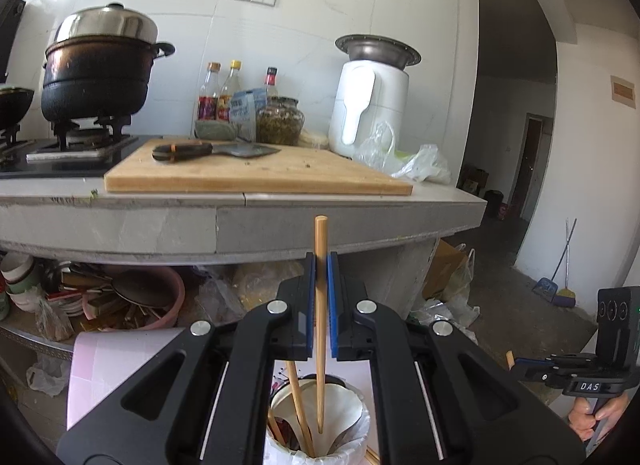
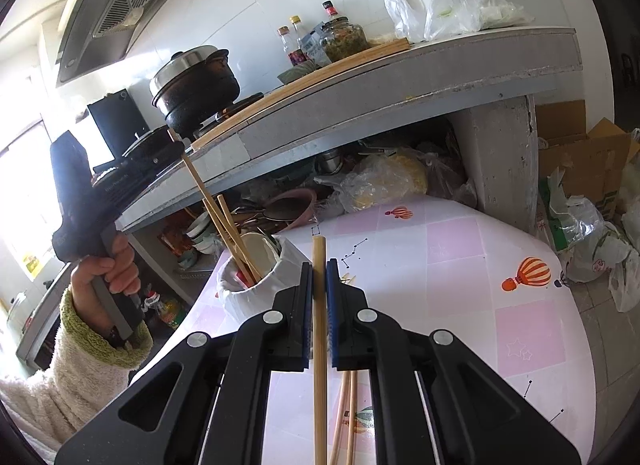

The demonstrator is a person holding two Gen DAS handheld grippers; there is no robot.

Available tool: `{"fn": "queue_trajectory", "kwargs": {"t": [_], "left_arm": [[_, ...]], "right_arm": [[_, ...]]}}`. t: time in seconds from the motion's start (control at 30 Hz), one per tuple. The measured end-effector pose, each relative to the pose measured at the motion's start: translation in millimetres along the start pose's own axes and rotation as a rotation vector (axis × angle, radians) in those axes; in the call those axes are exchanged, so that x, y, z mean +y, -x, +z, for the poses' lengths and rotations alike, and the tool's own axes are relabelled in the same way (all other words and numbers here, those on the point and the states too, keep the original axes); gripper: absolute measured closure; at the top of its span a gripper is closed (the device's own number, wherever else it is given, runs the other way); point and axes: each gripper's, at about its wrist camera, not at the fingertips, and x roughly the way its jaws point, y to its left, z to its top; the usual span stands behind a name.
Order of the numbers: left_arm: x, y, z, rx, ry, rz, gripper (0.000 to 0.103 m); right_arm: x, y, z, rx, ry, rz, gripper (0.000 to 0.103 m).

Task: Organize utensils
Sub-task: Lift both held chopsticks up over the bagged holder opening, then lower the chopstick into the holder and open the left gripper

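My left gripper point(image 1: 321, 265) is shut on a bamboo chopstick point(image 1: 320, 317), held upright with its tip inside the white utensil holder point(image 1: 354, 417), where more chopsticks point(image 1: 299, 409) stand. My right gripper point(image 2: 319, 269) is shut on another bamboo chopstick point(image 2: 319, 345), above the pink table. More chopsticks point(image 2: 347, 409) lie on the table under it. The holder point(image 2: 256, 289) shows to its left with chopsticks point(image 2: 236, 241) in it, and the left gripper point(image 2: 176, 145) holds one of them from above. The right gripper point(image 1: 516, 365) also shows at the left wrist view's right edge.
The pink patterned table point(image 2: 460, 265) stands in front of a grey counter point(image 1: 240, 221) with a cutting board point(image 1: 256, 173), cleaver point(image 1: 208, 151), pot point(image 1: 96, 77), bottles and a white appliance point(image 1: 370, 105). Bowls and pans point(image 1: 120, 297) crowd the shelf under the counter. Bags and boxes point(image 2: 592, 201) lie at the right.
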Motion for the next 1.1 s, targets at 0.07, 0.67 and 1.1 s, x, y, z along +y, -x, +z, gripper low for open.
{"fn": "queue_trajectory", "kwargs": {"t": [0.07,0.67,1.1], "left_arm": [[2.2,-6.5,-6.8,0.016,0.004,-0.001,0.098],[5.0,-48.9,-69.0,0.196,-0.012,-0.004,0.098],[11.9,-22.6,-71.8,0.171,0.035,-0.012,0.076]], "right_arm": [[-1.4,-2.2,-0.2,0.004,-0.002,0.0,0.096],[3.4,-10.2,-1.5,0.027,0.009,0.003,0.096],[21.8,-3.6,16.7,0.004,0.054,0.014,0.096]]}}
